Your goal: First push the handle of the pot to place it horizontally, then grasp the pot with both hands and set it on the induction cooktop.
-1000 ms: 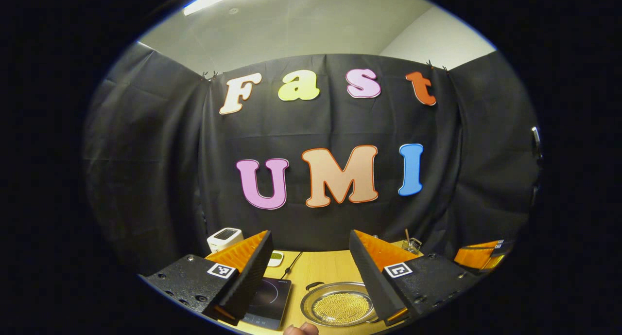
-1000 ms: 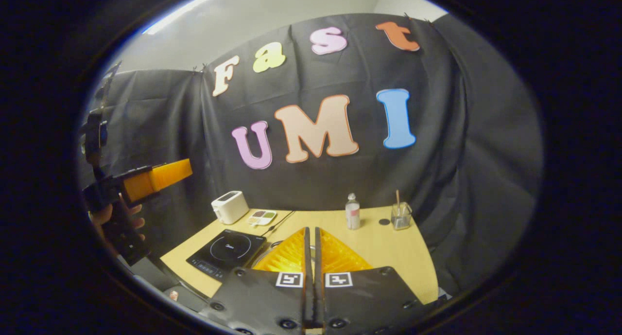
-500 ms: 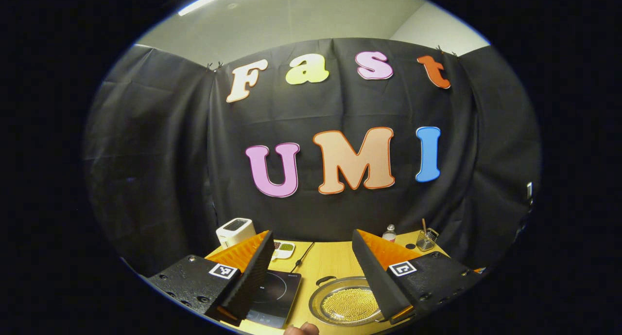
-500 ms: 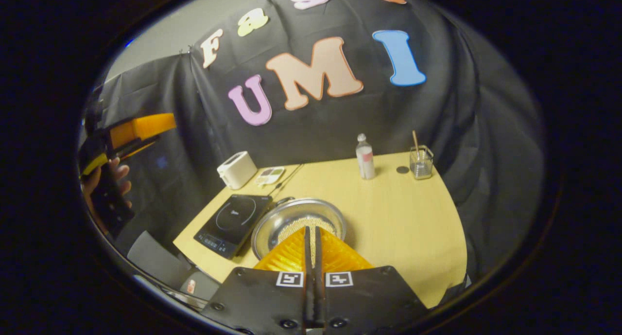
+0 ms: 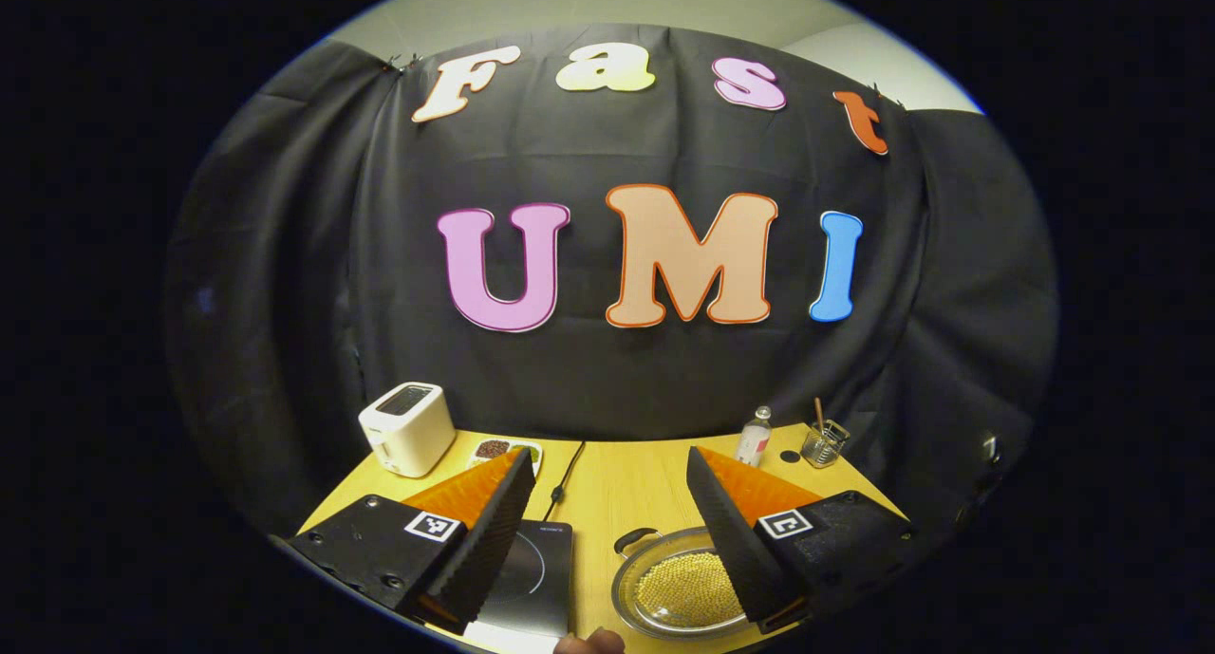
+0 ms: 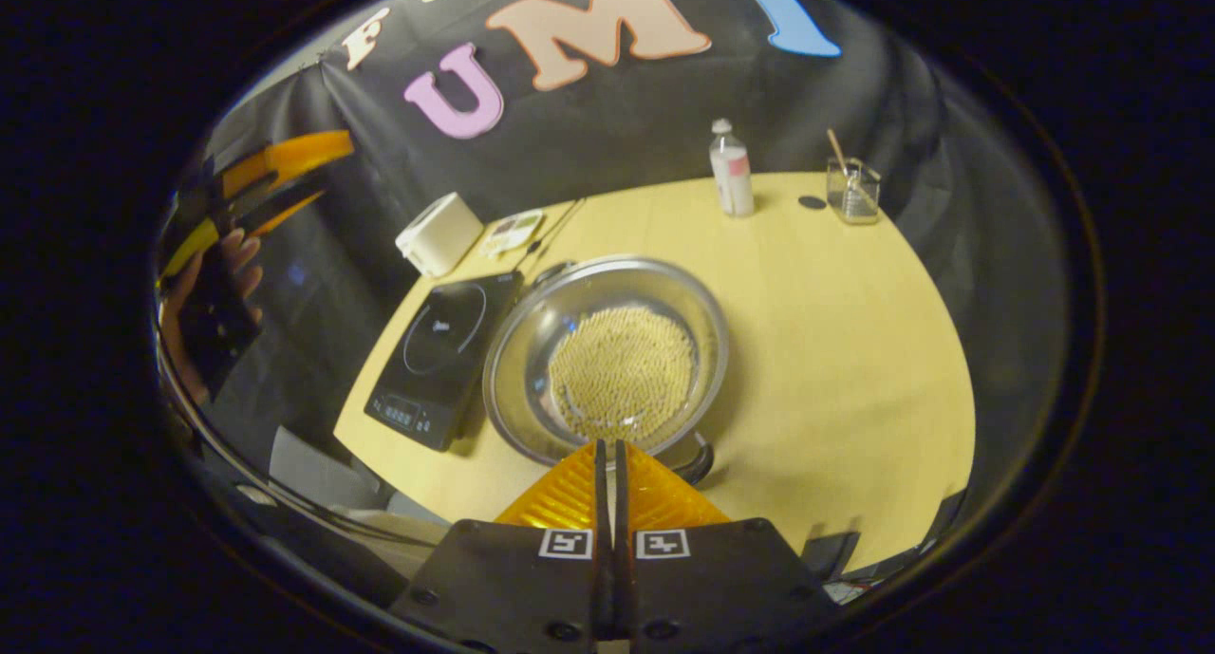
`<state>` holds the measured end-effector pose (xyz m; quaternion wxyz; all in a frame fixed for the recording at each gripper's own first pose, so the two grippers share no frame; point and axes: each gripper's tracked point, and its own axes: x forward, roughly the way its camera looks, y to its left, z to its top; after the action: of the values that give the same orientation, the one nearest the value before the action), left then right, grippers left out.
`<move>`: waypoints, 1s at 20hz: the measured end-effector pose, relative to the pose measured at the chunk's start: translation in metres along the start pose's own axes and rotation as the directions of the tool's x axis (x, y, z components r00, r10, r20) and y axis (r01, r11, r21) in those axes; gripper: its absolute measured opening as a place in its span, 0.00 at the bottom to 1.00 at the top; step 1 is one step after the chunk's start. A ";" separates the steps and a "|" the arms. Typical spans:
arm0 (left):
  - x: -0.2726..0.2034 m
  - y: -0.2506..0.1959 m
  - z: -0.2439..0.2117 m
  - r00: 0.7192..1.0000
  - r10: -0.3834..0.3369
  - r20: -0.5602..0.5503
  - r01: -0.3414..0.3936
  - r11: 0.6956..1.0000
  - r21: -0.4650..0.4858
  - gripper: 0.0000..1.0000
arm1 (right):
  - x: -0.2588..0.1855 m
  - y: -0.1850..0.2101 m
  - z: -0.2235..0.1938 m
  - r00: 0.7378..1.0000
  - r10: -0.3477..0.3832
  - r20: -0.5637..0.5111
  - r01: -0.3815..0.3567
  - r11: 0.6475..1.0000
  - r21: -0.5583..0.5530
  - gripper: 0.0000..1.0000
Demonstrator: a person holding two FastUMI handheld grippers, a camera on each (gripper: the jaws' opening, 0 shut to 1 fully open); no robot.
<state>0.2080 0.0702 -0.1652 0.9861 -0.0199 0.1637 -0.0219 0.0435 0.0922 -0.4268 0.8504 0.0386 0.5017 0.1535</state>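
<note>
A wide steel pot (image 6: 528, 346) filled with small yellow beads sits on the wooden table (image 6: 835, 331), right beside a black induction cooktop (image 6: 441, 345). One black pot handle (image 6: 700, 464) points toward me and the other handle (image 6: 552, 272) lies on the far side. My right gripper (image 6: 607, 445) is shut on nothing, its tips hovering over the pot's near rim. My left gripper (image 5: 607, 531) is open above the table's front edge, with the cooktop (image 5: 532, 578) under its left finger and the pot (image 5: 679, 588) under its right finger. In the right gripper view the left gripper (image 6: 332, 170) is held high at the left.
A white toaster (image 6: 439, 233) and a small dish (image 6: 513, 232) stand behind the cooktop, with a cable running past them. At the back of the table are a small bottle (image 6: 731, 170) and a glass jar (image 6: 852, 184) with a stick. Black cloth walls surround the table.
My right gripper, still shut, has tipped down and come in over the pot's near rim. My left gripper has tilted down a little and stays open.
</note>
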 end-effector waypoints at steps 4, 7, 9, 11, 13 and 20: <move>0.036 0.016 -0.029 0.994 -0.087 -0.072 0.085 0.996 -0.031 0.98 | 0.027 0.009 -0.032 0.991 -0.056 -0.123 0.058 0.998 0.010 0.03; 0.054 0.024 -0.048 0.985 -0.133 -0.113 0.129 0.991 -0.038 0.97 | 0.036 0.018 -0.047 0.980 -0.064 -0.190 0.071 0.997 0.031 0.02; 0.062 0.028 -0.056 0.979 -0.148 -0.137 0.146 0.989 -0.028 0.97 | 0.042 0.018 -0.059 0.968 -0.087 -0.236 0.092 0.996 0.012 0.03; 0.065 0.033 -0.065 0.976 -0.151 -0.156 0.148 0.989 -0.032 0.97 | 0.047 0.015 -0.069 0.953 -0.111 -0.283 0.116 0.993 0.001 0.03; 0.066 0.035 -0.073 0.973 -0.155 -0.173 0.149 0.988 -0.048 0.97 | 0.050 0.013 -0.068 0.948 -0.129 -0.291 0.136 0.991 0.004 0.03; 0.061 0.051 -0.077 0.973 -0.135 -0.186 0.128 0.991 -0.051 0.97 | 0.056 -0.006 -0.057 0.939 -0.165 -0.301 0.174 0.985 0.005 0.03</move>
<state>0.2428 0.1152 -0.2601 0.9619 -0.0474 0.2552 -0.0858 0.0202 0.0982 -0.5033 0.7739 -0.0148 0.6286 0.0757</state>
